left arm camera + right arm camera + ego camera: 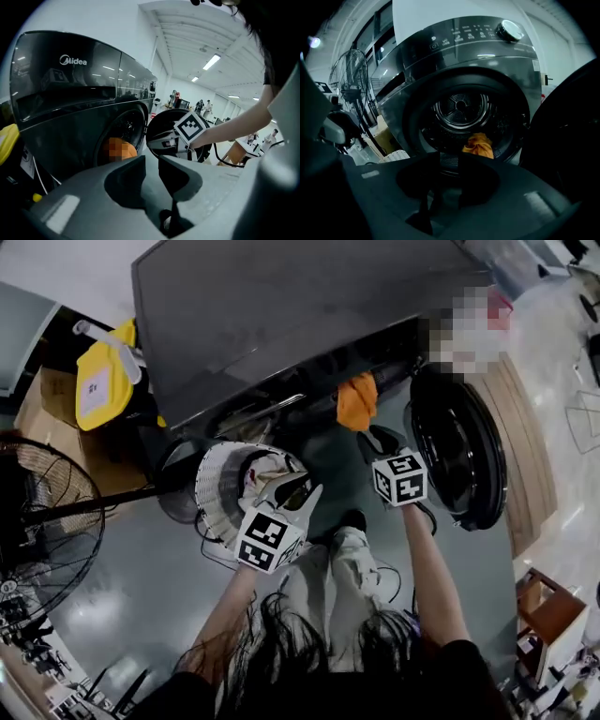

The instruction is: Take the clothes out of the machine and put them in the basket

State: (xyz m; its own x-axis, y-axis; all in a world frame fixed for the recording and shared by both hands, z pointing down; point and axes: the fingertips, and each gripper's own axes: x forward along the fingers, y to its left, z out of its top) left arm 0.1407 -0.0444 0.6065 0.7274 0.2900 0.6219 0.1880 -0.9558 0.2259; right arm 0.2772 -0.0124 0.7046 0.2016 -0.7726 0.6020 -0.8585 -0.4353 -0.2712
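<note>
An orange garment (356, 401) hangs over the lip of the dark grey washing machine (281, 315). It lies low in the drum mouth in the right gripper view (478, 144), and its edge shows in the left gripper view (131, 152). The white ribbed basket (211, 493) stands on the floor left of the opening, with light clothes (267, 470) inside. My left gripper (298, 488) (152, 159) hovers over the basket's right rim, jaws close together and empty. My right gripper (375, 442) (449, 157) points at the drum from just outside, shut and empty.
The round black door (459, 446) stands swung open to the right. A standing fan (47, 521), a yellow jug (98, 381) and a cardboard box (42, 404) crowd the left. A wooden stool (553, 615) sits at the right. Cables run across the floor by my feet.
</note>
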